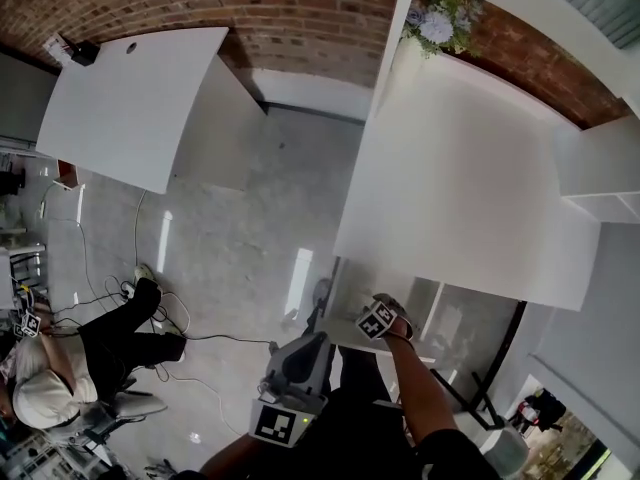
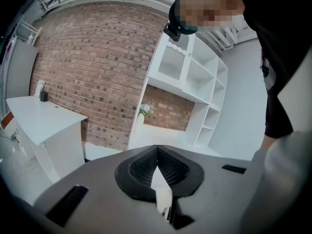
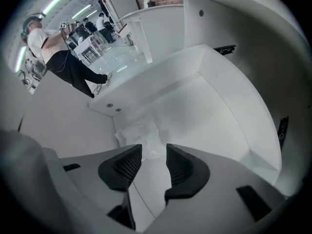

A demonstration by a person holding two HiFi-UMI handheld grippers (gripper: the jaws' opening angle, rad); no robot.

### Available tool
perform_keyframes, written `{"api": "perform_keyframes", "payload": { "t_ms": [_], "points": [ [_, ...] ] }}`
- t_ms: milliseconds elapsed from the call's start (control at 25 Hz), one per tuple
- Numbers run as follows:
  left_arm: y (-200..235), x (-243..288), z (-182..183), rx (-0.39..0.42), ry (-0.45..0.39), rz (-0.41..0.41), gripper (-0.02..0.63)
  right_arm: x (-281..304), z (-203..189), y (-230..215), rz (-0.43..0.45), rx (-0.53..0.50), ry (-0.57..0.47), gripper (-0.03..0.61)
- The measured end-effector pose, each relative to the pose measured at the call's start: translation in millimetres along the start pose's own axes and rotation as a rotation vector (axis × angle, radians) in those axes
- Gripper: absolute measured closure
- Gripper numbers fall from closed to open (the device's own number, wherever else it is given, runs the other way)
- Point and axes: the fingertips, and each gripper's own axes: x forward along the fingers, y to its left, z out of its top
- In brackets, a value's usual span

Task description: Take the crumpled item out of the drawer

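The crumpled white item [image 3: 140, 132] lies in the near left corner of the white drawer [image 3: 219, 116], in the right gripper view. My right gripper [image 3: 153, 154] points down into the drawer, its jaws open and just short of the item, with nothing pressed between the pads. In the head view only its marker cube [image 1: 378, 319] shows, under the edge of the white cabinet top [image 1: 470, 188], and the item is hidden. My left gripper [image 2: 157, 150] is shut and empty, held away from the drawer toward the brick wall; its grey body [image 1: 296, 368] hangs left of the right arm.
A person [image 1: 60, 368] sits on the floor at lower left among cables [image 1: 150, 308]. A white desk [image 1: 130, 98] stands against the brick wall. Flowers [image 1: 435, 18] sit at the cabinet's far end. White shelving [image 2: 204, 82] rises beside it.
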Motion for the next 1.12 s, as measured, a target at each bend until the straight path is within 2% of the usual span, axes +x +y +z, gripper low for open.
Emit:
{"api": "perform_keyframes", "payload": {
  "t_ms": [360, 560, 640, 880, 1120],
  "points": [
    [12.9, 2.3, -17.4, -0.018, 0.036, 0.011, 0.589, 28.0, -12.1, 5.0, -0.013, -0.063, 0.051, 0.382],
    [17.1, -0.6, -25.8, -0.028, 0.054, 0.016, 0.589, 40.3, -11.1, 3.7, -0.008, -0.015, 0.064, 0.385],
    [17.7, -2.4, -28.6, -0.027, 0.062, 0.019, 0.589, 43.9, -11.2, 3.5, -0.003, 0.008, 0.069, 0.399],
    [18.7, -7.5, -31.0, -0.021, 0.055, 0.022, 0.589, 44.2, -6.9, 8.5, 0.018, 0.044, 0.070, 0.496],
    [12.1, -17.5, -26.4, 0.003, 0.035, -0.005, 0.589, 22.7, -6.5, 9.5, 0.009, 0.062, 0.048, 0.520]
  ]
}}
